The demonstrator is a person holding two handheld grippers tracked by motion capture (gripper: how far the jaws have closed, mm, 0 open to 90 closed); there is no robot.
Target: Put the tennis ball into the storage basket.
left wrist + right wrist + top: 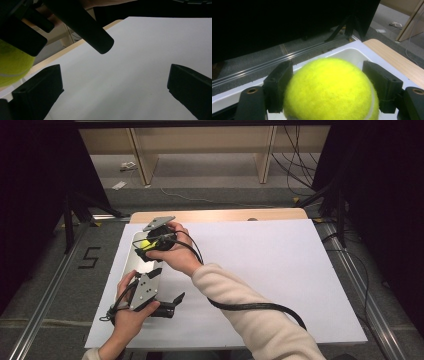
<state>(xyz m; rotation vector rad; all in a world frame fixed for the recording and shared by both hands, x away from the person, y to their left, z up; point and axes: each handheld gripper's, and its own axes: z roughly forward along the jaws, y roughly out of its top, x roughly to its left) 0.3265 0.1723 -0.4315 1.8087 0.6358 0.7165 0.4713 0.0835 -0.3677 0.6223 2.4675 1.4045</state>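
The right gripper [329, 82] is squeezing a yellow tennis ball [329, 90] between its two black jaws, one jaw pressing on each side of the ball. The ball is sitting over a white tray [352, 53], and the tray's rim is showing just behind it. From above, the right gripper [145, 246] is hanging over the far part of that tray [131, 262], with the person's right hand [172, 252] wrapped around it and a bit of the ball [145, 243] peeking out. The left gripper [167, 302] is lying low near the front of the table, held in the left hand [127, 312]. Its jaws are standing wide apart with nothing between them, only the white sheet [140, 65] beyond. The tray is lying at the left side of the white sheet [260, 270], which is covering most of the wooden table [225, 215]. A thick black cable [250, 307] is trailing from the right gripper, down along the cream sleeve [250, 325].
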